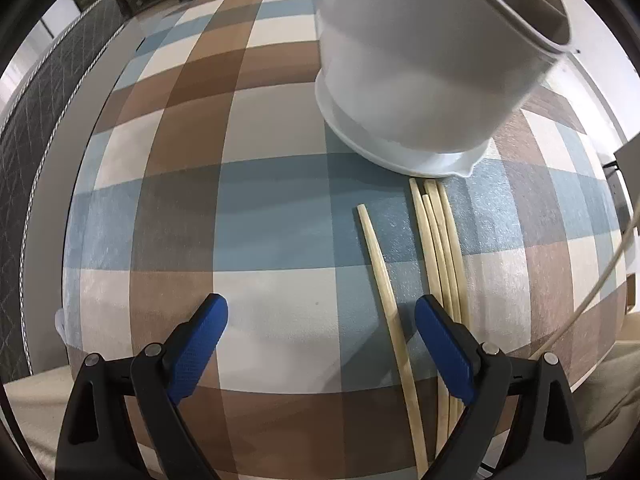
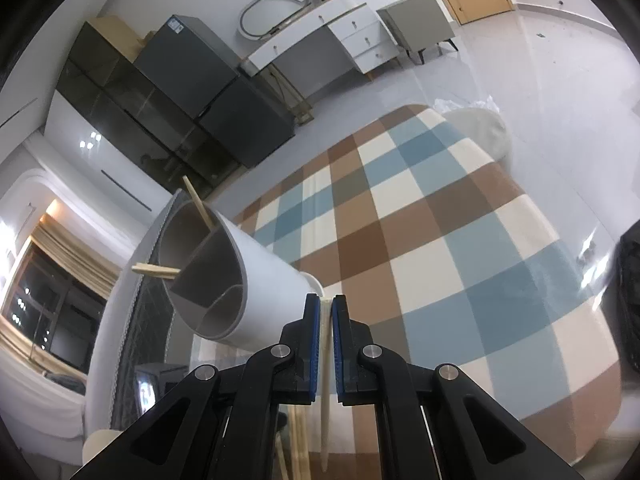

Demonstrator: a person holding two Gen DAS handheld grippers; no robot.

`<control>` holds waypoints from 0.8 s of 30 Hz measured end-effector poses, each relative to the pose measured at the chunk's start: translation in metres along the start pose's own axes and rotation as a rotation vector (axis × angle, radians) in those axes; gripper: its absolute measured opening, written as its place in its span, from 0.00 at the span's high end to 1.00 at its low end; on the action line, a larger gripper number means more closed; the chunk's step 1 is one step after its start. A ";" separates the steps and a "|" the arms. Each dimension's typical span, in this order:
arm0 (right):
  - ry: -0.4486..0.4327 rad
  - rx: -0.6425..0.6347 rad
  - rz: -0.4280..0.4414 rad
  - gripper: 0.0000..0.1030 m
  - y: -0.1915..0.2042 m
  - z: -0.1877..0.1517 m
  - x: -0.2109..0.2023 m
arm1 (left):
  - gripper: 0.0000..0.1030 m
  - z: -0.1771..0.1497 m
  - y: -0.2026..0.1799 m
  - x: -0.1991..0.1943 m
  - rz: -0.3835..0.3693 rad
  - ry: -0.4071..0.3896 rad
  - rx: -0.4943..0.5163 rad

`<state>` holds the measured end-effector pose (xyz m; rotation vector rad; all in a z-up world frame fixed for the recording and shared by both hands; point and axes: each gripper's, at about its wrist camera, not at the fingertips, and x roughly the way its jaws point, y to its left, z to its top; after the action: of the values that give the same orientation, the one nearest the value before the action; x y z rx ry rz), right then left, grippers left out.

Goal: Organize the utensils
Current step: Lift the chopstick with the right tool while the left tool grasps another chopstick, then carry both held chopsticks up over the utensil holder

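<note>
A white utensil holder (image 1: pixel 416 68) with grey inner compartments stands on the checked tablecloth at the upper right of the left wrist view. Several pale wooden chopsticks (image 1: pixel 440 248) lie side by side in front of it, and one single chopstick (image 1: pixel 384 280) lies a little to their left. My left gripper (image 1: pixel 320 320) is open above the cloth, the single chopstick running between its blue fingers. My right gripper (image 2: pixel 326 312) is shut on a chopstick (image 2: pixel 325 380), beside the holder (image 2: pixel 224 280), which has chopsticks (image 2: pixel 160 270) sticking out of its compartments.
The checked blue, brown and cream tablecloth (image 1: pixel 240 208) covers the table. A cable (image 1: pixel 600 280) runs down the right edge of the left wrist view. Dark cabinets (image 2: pixel 168 92) and a white desk (image 2: pixel 320 36) stand across the room.
</note>
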<state>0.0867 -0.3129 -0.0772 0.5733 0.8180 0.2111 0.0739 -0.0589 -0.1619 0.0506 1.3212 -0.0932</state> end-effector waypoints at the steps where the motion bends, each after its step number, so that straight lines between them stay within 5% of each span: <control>1: -0.002 -0.003 -0.002 0.95 0.000 0.000 -0.001 | 0.11 0.001 0.000 0.000 0.002 0.002 -0.005; 5: -0.005 -0.020 -0.002 0.95 0.002 0.000 -0.006 | 0.17 0.017 0.002 0.002 0.016 0.000 -0.024; 8: -0.010 -0.021 0.007 0.95 0.002 0.000 -0.007 | 0.36 0.027 -0.002 0.000 -0.002 -0.007 -0.038; 11: -0.015 -0.029 0.010 0.95 0.004 0.000 -0.011 | 0.61 0.034 -0.012 -0.003 -0.014 -0.031 -0.008; 14: -0.026 -0.043 0.006 0.95 0.006 0.000 -0.013 | 0.95 0.037 -0.023 -0.001 -0.032 -0.047 0.017; 18: -0.052 -0.080 0.001 0.95 0.014 -0.003 -0.021 | 1.00 0.040 -0.025 -0.002 -0.067 -0.064 -0.005; 24: -0.085 -0.153 0.009 0.95 0.031 -0.012 -0.033 | 1.00 0.031 -0.006 -0.054 -0.150 -0.241 -0.057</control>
<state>0.0567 -0.2952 -0.0458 0.4395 0.7108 0.2536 0.0901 -0.0655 -0.1018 -0.1058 1.0851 -0.1835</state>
